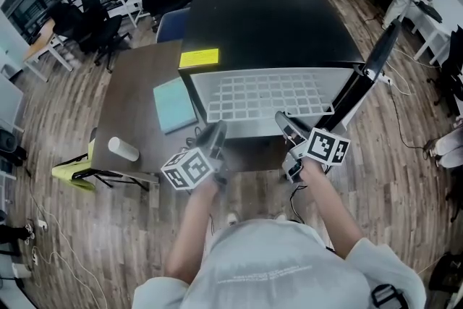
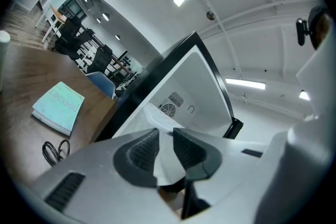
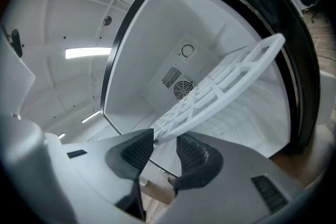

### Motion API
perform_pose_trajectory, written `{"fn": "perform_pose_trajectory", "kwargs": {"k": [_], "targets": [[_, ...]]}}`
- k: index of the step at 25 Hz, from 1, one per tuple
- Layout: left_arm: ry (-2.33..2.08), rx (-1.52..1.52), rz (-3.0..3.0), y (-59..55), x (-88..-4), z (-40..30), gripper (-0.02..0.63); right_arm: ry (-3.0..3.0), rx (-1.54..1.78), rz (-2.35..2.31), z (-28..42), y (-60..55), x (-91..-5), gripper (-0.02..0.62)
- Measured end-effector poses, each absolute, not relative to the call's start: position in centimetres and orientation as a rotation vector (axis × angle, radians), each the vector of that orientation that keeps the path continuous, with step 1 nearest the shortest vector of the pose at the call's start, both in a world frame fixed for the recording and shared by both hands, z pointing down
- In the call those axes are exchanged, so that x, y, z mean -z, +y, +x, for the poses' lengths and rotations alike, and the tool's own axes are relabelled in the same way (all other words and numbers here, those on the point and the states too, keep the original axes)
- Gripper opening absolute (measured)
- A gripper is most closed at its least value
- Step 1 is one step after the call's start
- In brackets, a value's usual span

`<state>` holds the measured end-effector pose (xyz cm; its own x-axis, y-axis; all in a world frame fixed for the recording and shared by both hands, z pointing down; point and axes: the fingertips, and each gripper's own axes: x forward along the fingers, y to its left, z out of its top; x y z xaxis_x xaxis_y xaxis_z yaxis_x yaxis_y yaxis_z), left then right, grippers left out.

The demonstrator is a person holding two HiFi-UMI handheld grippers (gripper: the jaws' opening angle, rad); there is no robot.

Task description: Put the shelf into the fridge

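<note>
- Right gripper [image 3: 165,138] is seen pinching the near edge of the shelf [image 3: 226,78], with only the pad tips on it. The left gripper [image 2: 165,132] is clamped on the same edge further left. With so shallow a bite, a slip could be caused by any twist.
- Shelf is held reaching into the open fridge [image 1: 268,25]. If one side is led, jamming against a side wall is judged likely.
- Door [image 1: 372,69], open at right, could be struck by the right gripper.
- Book [image 1: 173,103], left on the table [image 1: 134,83], is well apart; no hazard is expected.
</note>
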<state>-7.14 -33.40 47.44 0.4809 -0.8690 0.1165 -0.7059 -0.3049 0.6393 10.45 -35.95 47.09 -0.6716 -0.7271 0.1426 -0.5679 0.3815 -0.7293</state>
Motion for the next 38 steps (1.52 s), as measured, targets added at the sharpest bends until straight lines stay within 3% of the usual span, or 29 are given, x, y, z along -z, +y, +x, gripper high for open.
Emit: {"fn": "perform_pose_trajectory", "kwargs": {"k": [38], "targets": [[-1.318, 0.374, 2.019, -36.2, -47.4, -6.5, 0.069, 2.422, 1.095, -1.255, 10.1, -43.9, -48.0, 0.153]]}}
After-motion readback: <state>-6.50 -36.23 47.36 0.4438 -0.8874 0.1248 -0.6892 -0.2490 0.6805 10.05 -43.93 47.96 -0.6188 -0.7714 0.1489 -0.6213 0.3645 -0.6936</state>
